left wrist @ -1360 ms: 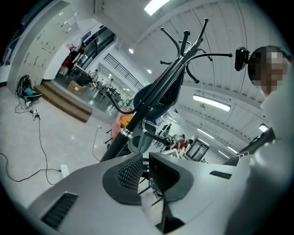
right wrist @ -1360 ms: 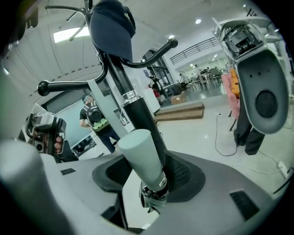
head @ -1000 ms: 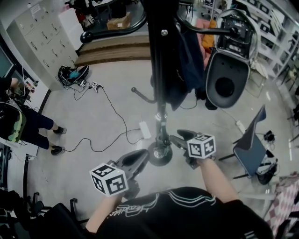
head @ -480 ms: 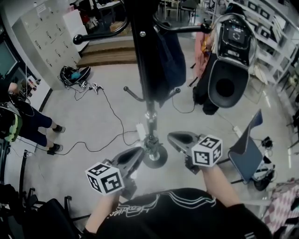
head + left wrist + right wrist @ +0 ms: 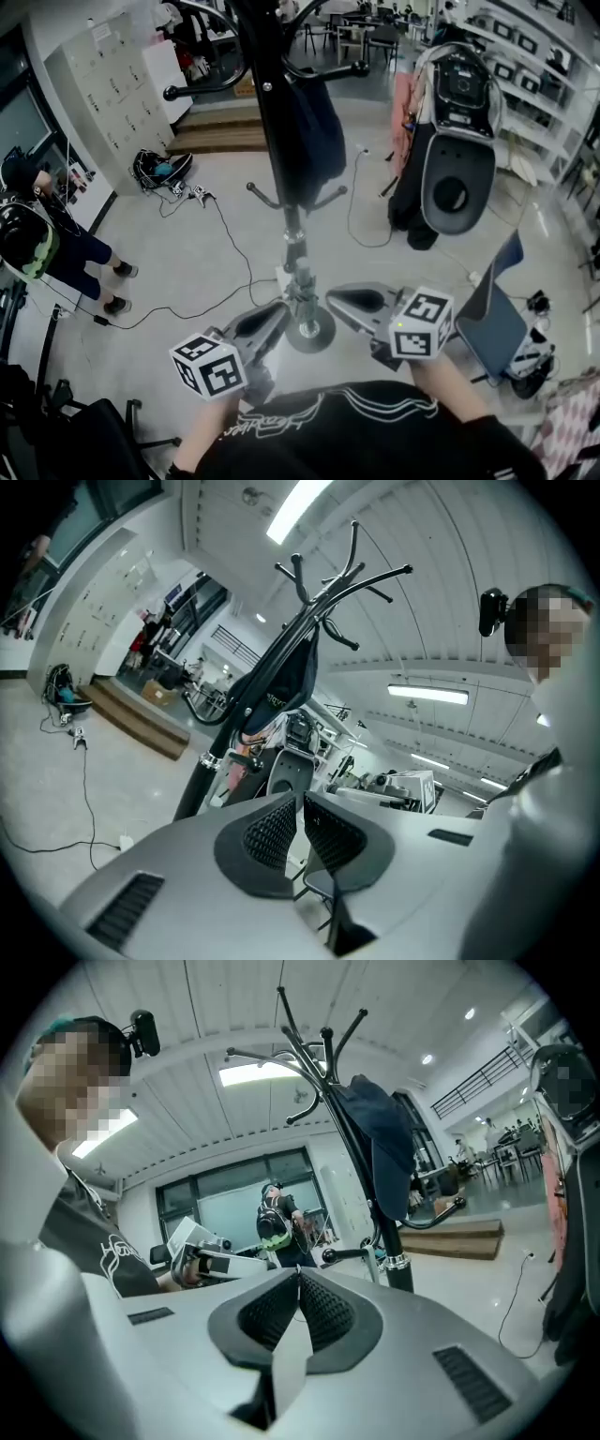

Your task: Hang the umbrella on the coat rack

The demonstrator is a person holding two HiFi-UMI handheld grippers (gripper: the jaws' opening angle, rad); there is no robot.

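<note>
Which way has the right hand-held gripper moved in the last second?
Yes. Against the coat rack's base, the right hand-held gripper looks larger and its marker cube sits farther right: likely raised. Its jaws have just closed, empty.

Head camera looks down; all views share coat rack (image 5: 275,141).

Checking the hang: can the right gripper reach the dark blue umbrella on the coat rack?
Likely yes: open air between the right gripper and the dark blue folded umbrella; fingers shut.
</note>
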